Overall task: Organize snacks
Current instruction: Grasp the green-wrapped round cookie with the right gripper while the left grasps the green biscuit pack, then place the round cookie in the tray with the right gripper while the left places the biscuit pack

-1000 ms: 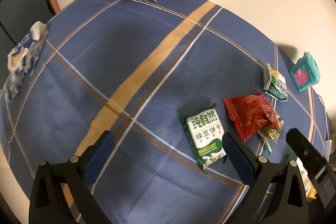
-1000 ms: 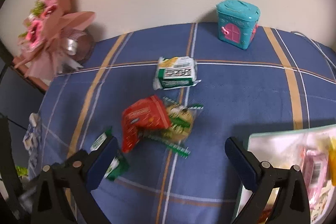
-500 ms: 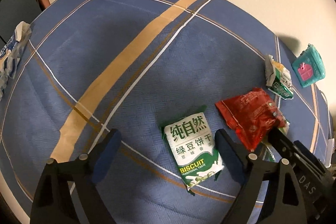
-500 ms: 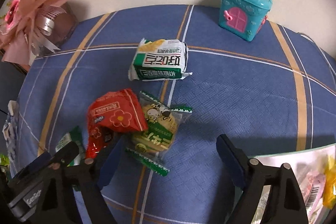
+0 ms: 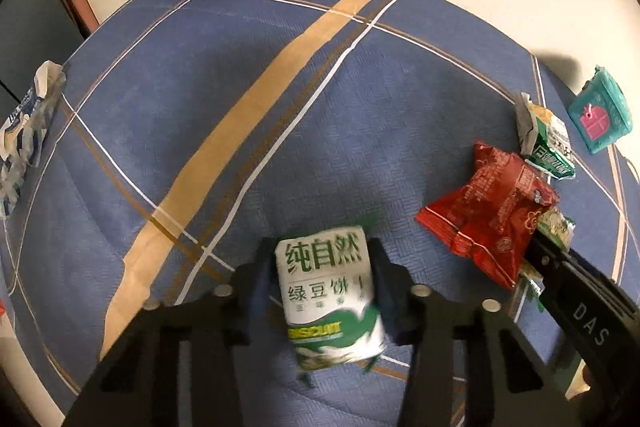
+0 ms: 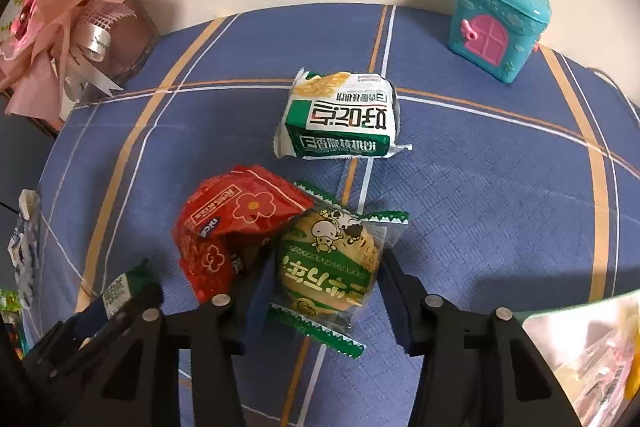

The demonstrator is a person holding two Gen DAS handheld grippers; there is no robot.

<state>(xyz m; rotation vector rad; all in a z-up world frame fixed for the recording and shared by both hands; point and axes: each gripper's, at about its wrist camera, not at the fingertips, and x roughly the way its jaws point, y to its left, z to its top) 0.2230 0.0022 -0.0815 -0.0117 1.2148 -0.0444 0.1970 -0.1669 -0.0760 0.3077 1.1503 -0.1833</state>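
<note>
My left gripper (image 5: pixel 320 263) is shut on a green and white biscuit packet (image 5: pixel 326 291), which is blurred. My right gripper (image 6: pixel 326 267) has closed around a round cake in a clear green-edged wrapper (image 6: pixel 328 259); its fingers press both sides. A red snack bag (image 6: pixel 228 223) lies against that cake on the left, also in the left wrist view (image 5: pixel 488 215). A green and white walnut snack pack (image 6: pixel 344 117) lies farther back. The left gripper shows at the right wrist view's lower left.
Blue plaid tablecloth (image 6: pixel 480 195) covers the table. A teal toy house box (image 6: pixel 496 23) stands by the wall. A pink bouquet (image 6: pixel 68 27) is at back left. A clear bag of snacks (image 6: pixel 588 355) lies at lower right. A blue-white packet (image 5: pixel 28 123) lies at the left edge.
Both grippers moved forward and down and closed: the left onto the biscuit packet, the right onto the round cake.
</note>
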